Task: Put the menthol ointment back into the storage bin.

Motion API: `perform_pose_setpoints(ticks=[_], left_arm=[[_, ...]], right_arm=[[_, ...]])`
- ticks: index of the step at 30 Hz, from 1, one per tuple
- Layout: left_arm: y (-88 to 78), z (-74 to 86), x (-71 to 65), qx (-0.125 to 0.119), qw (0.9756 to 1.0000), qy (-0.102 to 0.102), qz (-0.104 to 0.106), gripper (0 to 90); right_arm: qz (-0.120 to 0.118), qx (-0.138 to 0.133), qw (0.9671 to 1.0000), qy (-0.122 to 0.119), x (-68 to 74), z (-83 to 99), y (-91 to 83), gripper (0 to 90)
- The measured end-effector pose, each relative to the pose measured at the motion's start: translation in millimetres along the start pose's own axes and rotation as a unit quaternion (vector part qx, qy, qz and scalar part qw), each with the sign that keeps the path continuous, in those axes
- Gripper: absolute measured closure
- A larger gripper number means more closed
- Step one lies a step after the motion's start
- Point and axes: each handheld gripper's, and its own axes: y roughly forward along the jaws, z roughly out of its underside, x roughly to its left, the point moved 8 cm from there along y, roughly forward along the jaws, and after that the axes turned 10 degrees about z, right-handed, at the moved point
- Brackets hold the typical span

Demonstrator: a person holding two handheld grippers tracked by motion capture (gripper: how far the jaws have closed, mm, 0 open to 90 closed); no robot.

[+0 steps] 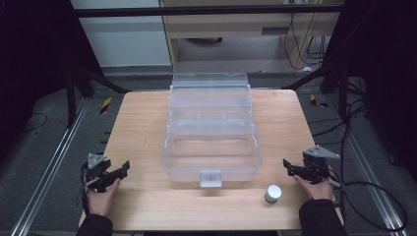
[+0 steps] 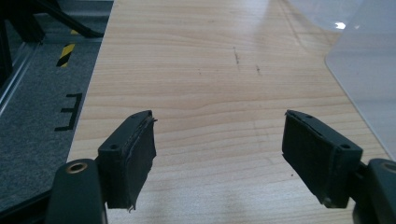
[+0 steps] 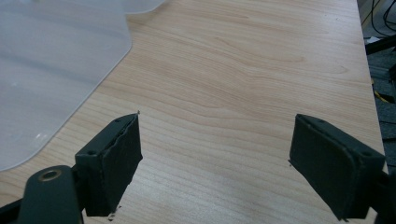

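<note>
A clear plastic tiered storage box (image 1: pixel 211 132) stands open in the middle of the wooden table (image 1: pixel 142 128). A small jar with a white cap (image 1: pixel 273 193) sits near the front edge, right of the box's latch. My left gripper (image 1: pixel 124 168) rests at the table's front left, open, its jaws pointing toward the box. In the left gripper view the left gripper (image 2: pixel 218 119) has only bare wood between its jaws, and the box's wall (image 2: pixel 369 79) is at the right. My right gripper (image 1: pixel 287 168) is open at the front right. In the right gripper view the right gripper (image 3: pixel 218 120) holds nothing, with the box (image 3: pixel 51 70) at the left.
The table sits among black frame legs, metal floor rails (image 1: pixel 49 172) and grey carpet. Cables (image 1: pixel 373 196) trail on the floor at the right. Bare wood lies on both sides of the box and along the front edge.
</note>
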Motion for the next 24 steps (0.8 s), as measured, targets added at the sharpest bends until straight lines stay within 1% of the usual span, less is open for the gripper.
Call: perform_pose_setpoints(ticks=[2,3,4,5,7,9,11,12,14,17,21,24], left_arm=[[1.5,0.9,-0.9,0.003,1.0000,0.002,0.002,25.3],[2.0,1.4,-1.8,0.006,1.0000,0.006,0.002,25.2],[2.0,1.4,-1.8,0.006,1.0000,0.006,0.002,25.2],[2.7,1.6,-3.3,0.007,0.9999,0.009,0.003,25.1],[3.6,1.9,-3.2,0.009,0.9999,0.013,0.002,25.0],[4.4,2.0,-2.0,0.010,0.9998,0.016,0.001,24.7],[5.2,2.4,-0.8,0.013,0.9998,0.015,0.001,24.5],[5.2,2.5,-0.7,0.013,0.9998,0.016,0.002,24.4],[5.7,2.7,-0.7,0.014,0.9998,0.016,0.002,24.5],[7.1,3.4,-1.7,0.019,0.9996,0.020,0.003,24.5],[7.8,3.0,-2.1,0.021,0.9995,0.023,0.004,24.6],[8.2,3.4,-2.1,0.023,0.9994,0.026,0.004,24.6]], right_arm=[[-0.002,0.000,1.0000,-0.010,-0.5,1.3,0.0,20.1],[-0.005,-0.001,0.9999,-0.014,0.3,1.7,-0.7,21.2],[-0.005,-0.001,0.9999,-0.014,0.3,1.7,-0.7,21.2],[-0.010,0.001,0.9998,-0.020,2.5,1.6,-3.5,24.1],[-0.015,0.002,0.9996,-0.025,3.9,-0.4,-6.2,26.1],[-0.018,0.000,0.9994,-0.031,5.4,-5.8,-10.4,28.3],[-0.024,0.000,0.9988,-0.043,6.7,-11.5,-14.7,29.6],[-0.026,-0.004,0.9987,-0.044,7.8,-15.2,-17.6,31.0],[-0.040,-0.006,0.9979,-0.051,11.3,-21.7,-23.2,32.0],[-0.049,0.001,0.9962,-0.072,12.8,-29.4,-28.5,34.4],[-0.075,0.011,0.9933,-0.088,16.5,-38.7,-36.2,35.7],[-0.088,0.020,0.9883,-0.123,21.9,-43.1,-41.0,35.6]])
